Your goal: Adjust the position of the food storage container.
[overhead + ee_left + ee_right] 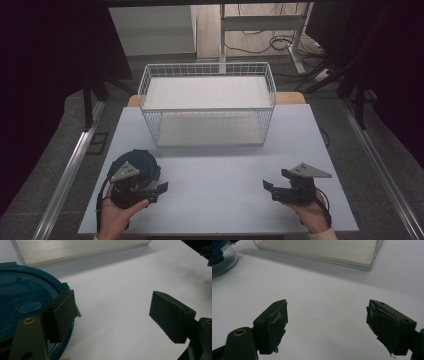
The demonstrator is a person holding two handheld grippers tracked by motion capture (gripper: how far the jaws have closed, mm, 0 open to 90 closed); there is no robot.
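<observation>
— Nearest the table's front edge, what do you see?

— Two hands, each holding a gripper over the white table (220, 175). The left hand (116, 212) holds the left gripper (159, 190) at the near left; the right hand (312, 212) holds the right gripper (272, 189) at the near right. They sit well apart, jaws turned in toward each other.

— How do the jaws stand?

— Both pairs are spread wide with nothing between them. In the left gripper view only bare tabletop lies between the pads (62, 315). The right gripper view is alike, and its pads (274, 327) look torn and frayed at the edges.

— Anything beside the left gripper?

— A round dark blue lid (145, 165) on what looks like a clear container. It sits just behind and under the gripper body in the high view. In the left gripper view one jaw overlaps the lid's rim (30, 287); whether it touches, I cannot tell. An oval recess shows in the lid's top.

— And farther back?

— A white wire basket (207, 70) stands across the far middle of the table, with a pale flat board (207, 92) lying inside it. Beyond the table, a grey floor (395, 165), metal desk legs (222, 30) and loose cables (280, 42).
</observation>
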